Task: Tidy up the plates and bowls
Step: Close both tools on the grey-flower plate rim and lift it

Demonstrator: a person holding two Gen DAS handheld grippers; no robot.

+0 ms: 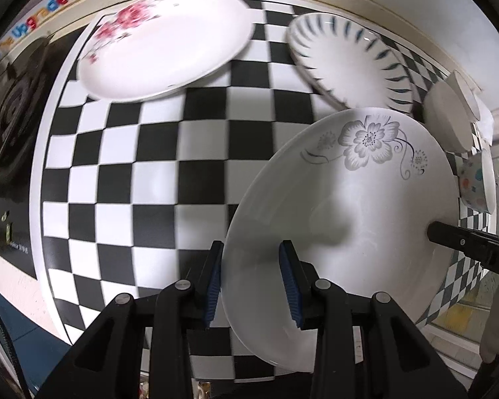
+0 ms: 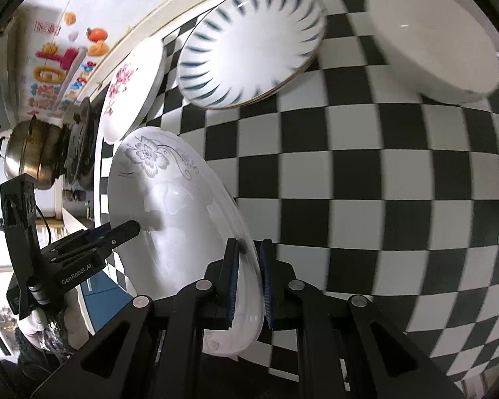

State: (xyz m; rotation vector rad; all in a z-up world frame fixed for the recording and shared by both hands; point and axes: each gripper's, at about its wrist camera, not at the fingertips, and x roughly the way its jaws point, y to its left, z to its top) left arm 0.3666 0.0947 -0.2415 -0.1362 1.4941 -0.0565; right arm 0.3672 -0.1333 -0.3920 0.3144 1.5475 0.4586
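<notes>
A white plate with a grey flower print (image 1: 366, 206) (image 2: 169, 199) hangs tilted above the checkered table, held from two sides. My left gripper (image 1: 252, 246) is shut on its near rim, one blue pad under the rim and one over it. My right gripper (image 2: 249, 242) is shut on the opposite rim. Each gripper shows in the other's view: the right gripper (image 1: 432, 232) at the plate's far edge, the left gripper (image 2: 133, 227) reaching over the plate from the left. A pink-flower plate (image 1: 163, 43) (image 2: 129, 89) and a blue-striped plate (image 1: 346, 63) (image 2: 249, 53) lie on the table beyond.
A plain white bowl (image 1: 449, 119) (image 2: 432, 50) and a dotted bowl (image 1: 475, 183) stand near the striped plate. The black-and-white checkered mat (image 1: 156, 173) (image 2: 366, 183) covers the table. A black stove burner (image 1: 13, 116) and a metal pot (image 2: 30, 153) sit off the mat's edge.
</notes>
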